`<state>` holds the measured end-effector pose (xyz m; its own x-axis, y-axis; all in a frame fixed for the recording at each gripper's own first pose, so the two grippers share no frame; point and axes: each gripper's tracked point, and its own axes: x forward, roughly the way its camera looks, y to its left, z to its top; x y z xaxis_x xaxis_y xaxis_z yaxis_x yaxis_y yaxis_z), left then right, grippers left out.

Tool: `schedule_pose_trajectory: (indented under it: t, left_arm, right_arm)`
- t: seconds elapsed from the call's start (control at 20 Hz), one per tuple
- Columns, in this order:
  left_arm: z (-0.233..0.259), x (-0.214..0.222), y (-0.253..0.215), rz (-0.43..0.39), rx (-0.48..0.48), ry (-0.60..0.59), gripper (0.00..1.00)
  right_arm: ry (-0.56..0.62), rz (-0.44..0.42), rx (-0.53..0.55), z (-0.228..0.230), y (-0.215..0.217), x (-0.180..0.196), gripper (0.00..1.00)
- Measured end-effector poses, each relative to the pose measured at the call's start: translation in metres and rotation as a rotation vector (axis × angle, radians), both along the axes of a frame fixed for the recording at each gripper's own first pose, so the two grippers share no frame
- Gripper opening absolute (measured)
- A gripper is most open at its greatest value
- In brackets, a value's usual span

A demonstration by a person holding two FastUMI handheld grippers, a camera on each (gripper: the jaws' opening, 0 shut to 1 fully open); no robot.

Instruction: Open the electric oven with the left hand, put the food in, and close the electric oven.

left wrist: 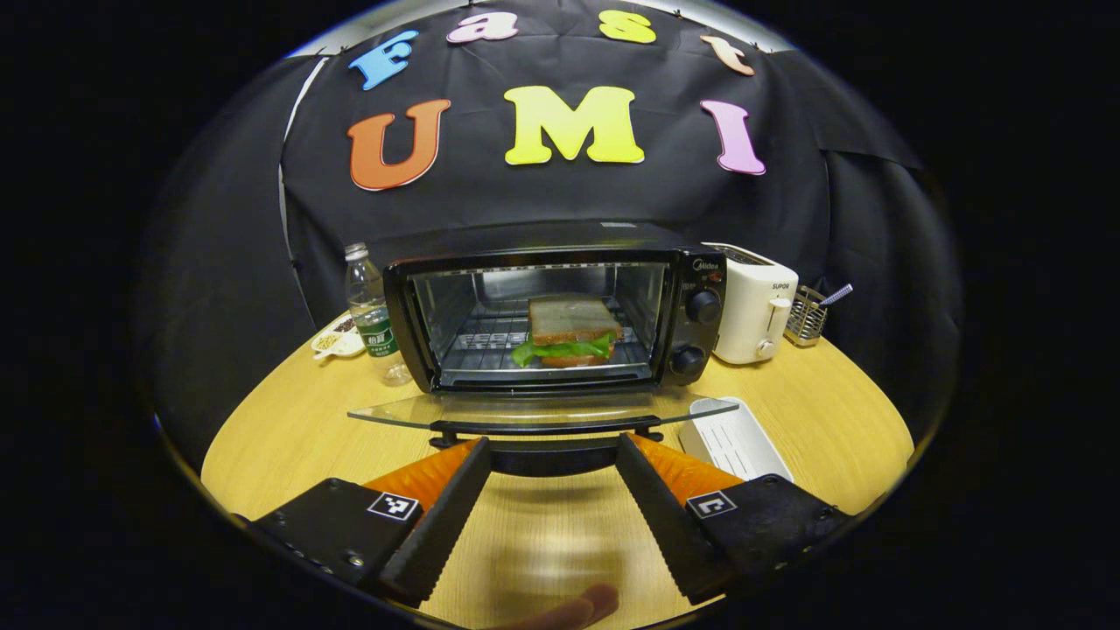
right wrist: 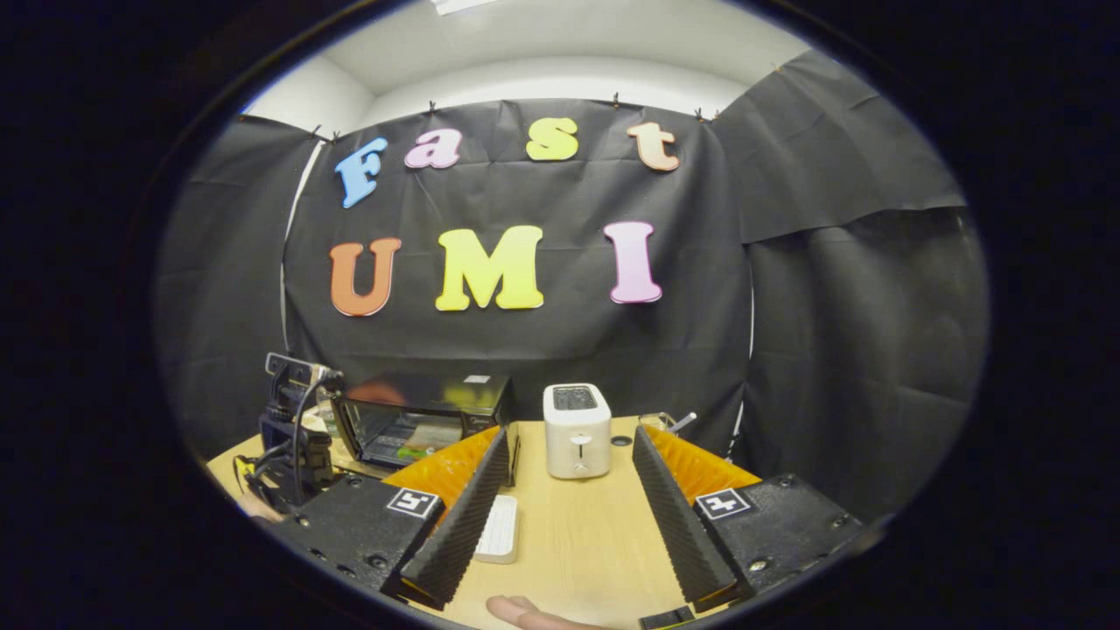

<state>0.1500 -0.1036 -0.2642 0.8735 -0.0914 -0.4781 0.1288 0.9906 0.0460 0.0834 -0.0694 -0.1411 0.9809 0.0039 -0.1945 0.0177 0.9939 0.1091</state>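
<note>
Round wooden table (left wrist: 787, 411), pale grain. At the far edge, in the middle: electric oven (left wrist: 551, 302), door down flat. Just left of it a water bottle (left wrist: 369, 319), and at the far left edge a small white dish (left wrist: 337, 341). Right of the oven a white toaster (left wrist: 752, 306), then a wire holder (left wrist: 805, 317) at the far right edge. Nearer the middle, a flat white tray (left wrist: 735, 437)

Black cloth wall (right wrist: 525, 350) behind a round wooden table (left wrist: 814, 420) — white ceiling (right wrist: 542, 52) above.
</note>
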Motion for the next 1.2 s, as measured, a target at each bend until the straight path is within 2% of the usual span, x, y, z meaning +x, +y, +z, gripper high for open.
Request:
schedule_pose_trajectory:
  t: [0.3, 0.6, 0.9, 1.2]
  left_arm:
    - [0.025, 0.03, 0.003, 0.009, -0.022, -0.062, 0.95]
    - [0.03, 0.069, 0.022, 0.062, -0.005, -0.081, 0.96]
    - [0.057, 0.053, 0.029, 0.064, -0.021, -0.126, 0.96]
    - [0.114, 0.011, 0.035, 0.053, 0.015, -0.246, 0.95]
  right_arm:
    - [0.01, -0.011, 0.006, -0.003, -0.002, 0.0, 0.92]
    - [0.008, -0.021, -0.02, -0.001, -0.007, -0.004, 0.92]
    - [0.007, -0.02, -0.021, 0.004, -0.002, -0.015, 0.92]
    - [-0.027, -0.028, -0.048, 0.024, 0.0, -0.033, 0.92]
